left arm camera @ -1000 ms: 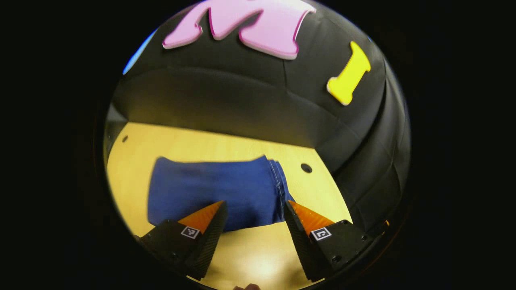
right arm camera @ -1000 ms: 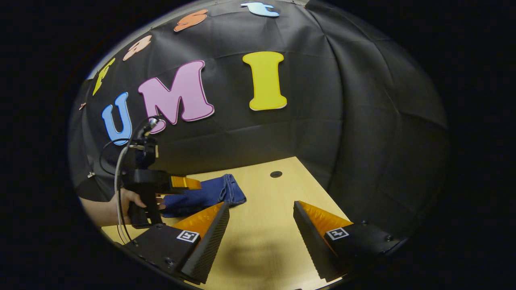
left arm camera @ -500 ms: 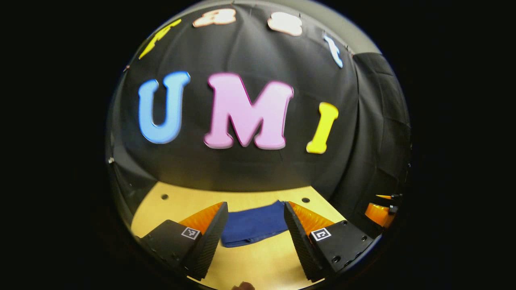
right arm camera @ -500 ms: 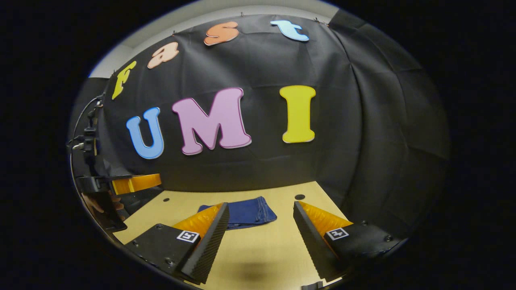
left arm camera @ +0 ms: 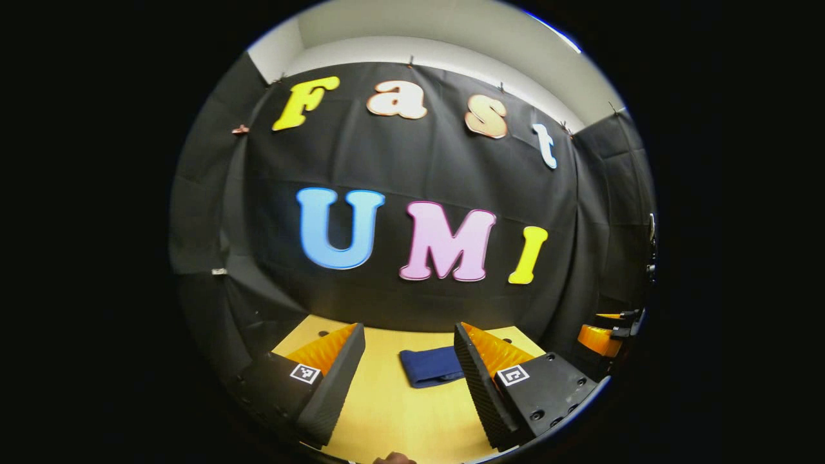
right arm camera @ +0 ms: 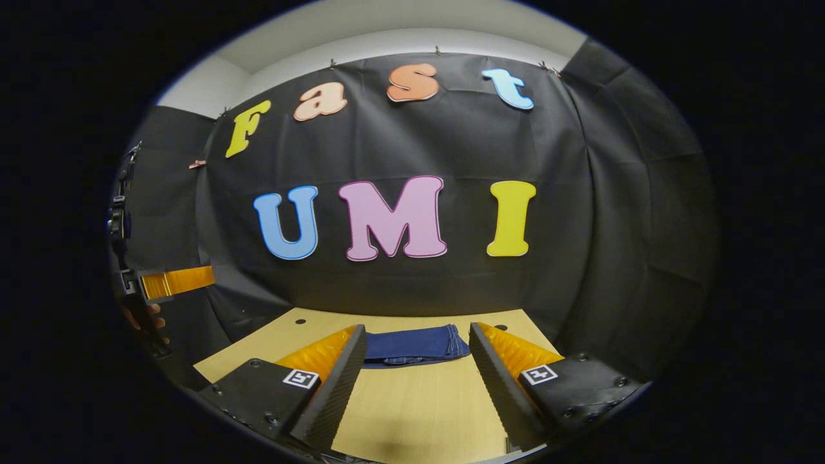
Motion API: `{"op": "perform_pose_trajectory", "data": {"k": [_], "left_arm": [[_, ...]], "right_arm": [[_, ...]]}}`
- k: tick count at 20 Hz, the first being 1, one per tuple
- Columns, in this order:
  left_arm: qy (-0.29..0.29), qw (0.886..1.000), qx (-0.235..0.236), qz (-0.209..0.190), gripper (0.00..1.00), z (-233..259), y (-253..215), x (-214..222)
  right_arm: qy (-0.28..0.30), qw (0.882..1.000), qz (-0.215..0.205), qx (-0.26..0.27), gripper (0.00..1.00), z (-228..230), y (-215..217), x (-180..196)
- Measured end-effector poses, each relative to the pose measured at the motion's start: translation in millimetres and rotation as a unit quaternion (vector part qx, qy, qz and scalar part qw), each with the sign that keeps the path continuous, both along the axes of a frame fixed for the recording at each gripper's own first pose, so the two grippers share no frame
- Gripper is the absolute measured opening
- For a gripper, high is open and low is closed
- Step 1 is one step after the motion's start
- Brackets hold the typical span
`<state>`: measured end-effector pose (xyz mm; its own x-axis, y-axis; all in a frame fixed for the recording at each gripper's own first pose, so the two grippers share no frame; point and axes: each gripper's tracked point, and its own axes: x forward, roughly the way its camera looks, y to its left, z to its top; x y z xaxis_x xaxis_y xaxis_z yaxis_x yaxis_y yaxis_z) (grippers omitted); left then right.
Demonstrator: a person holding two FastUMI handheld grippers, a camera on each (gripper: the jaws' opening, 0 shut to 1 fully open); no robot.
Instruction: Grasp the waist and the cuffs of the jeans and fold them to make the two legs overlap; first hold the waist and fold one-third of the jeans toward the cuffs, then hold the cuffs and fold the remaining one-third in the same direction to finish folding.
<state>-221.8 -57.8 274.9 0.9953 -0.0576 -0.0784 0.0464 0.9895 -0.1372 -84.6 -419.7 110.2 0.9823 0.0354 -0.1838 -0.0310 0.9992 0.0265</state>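
Observation:
The blue jeans [left arm camera: 430, 366] lie folded into a small flat bundle on the wooden table [left arm camera: 399, 412], far ahead of both grippers. In the right gripper view the jeans [right arm camera: 412, 344] rest near the table's far edge, seams toward the right. My left gripper [left arm camera: 408, 377] is open, raised above the near part of the table, with nothing between its fingers. My right gripper [right arm camera: 416, 380] is open too and holds nothing. The left gripper [right arm camera: 171, 282] shows at the far left of the right gripper view, held by a hand [right arm camera: 145, 319]. The right gripper [left arm camera: 602, 335] shows at the right edge of the left gripper view.
The black booth wall [right arm camera: 412, 283] stands close behind the table's far edge. Small round holes [right arm camera: 499, 327] mark the tabletop near its back corners. Bare wood lies between the grippers and the jeans.
Both grippers have drawn back and risen from the folded jeans, tilting up so the wall shows more. The jeans now look smaller and farther off. Both stay open.

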Motion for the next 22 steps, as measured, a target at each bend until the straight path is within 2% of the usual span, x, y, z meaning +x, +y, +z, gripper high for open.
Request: {"op": "perform_pose_trajectory", "data": {"k": [3, 7, 10, 12, 16, 19, 22], "left_arm": [[-0.011, 1.000, 0.002, 0.028, 0.81, -16.5, 25.3, -38.4], [0.005, 1.000, 0.006, 0.021, 0.81, -35.9, 25.9, -68.0], [0.017, 1.000, 0.005, 0.013, 0.81, -39.4, 15.4, -51.5], [0.010, 1.000, -0.003, 0.009, 0.81, -32.6, 15.2, -45.4], [0.002, 1.000, 0.000, 0.001, 0.81, -29.5, 13.1, -43.1], [0.008, 1.000, -0.003, -0.005, 0.81, -33.9, 13.9, -43.5], [0.016, 1.000, -0.004, -0.004, 0.81, -40.6, 18.0, -41.7]], "right_arm": [[-0.008, 1.000, 0.000, 0.003, 0.98, -2.5, 25.5, -22.9], [0.028, 0.999, 0.025, 0.021, 0.98, -12.8, 66.1, -33.1], [0.012, 0.999, 0.041, 0.021, 0.98, 7.9, 83.3, -26.4], [-0.008, 0.999, 0.037, 0.019, 0.98, 18.1, 84.0, -17.3], [0.004, 0.999, 0.036, 0.029, 0.98, 4.9, 89.7, -19.3], [0.003, 1.000, 0.016, 0.024, 0.98, 5.7, 80.1, -22.0], [0.002, 0.999, 0.005, 0.045, 0.98, 8.6, 79.7, -22.1]]}}
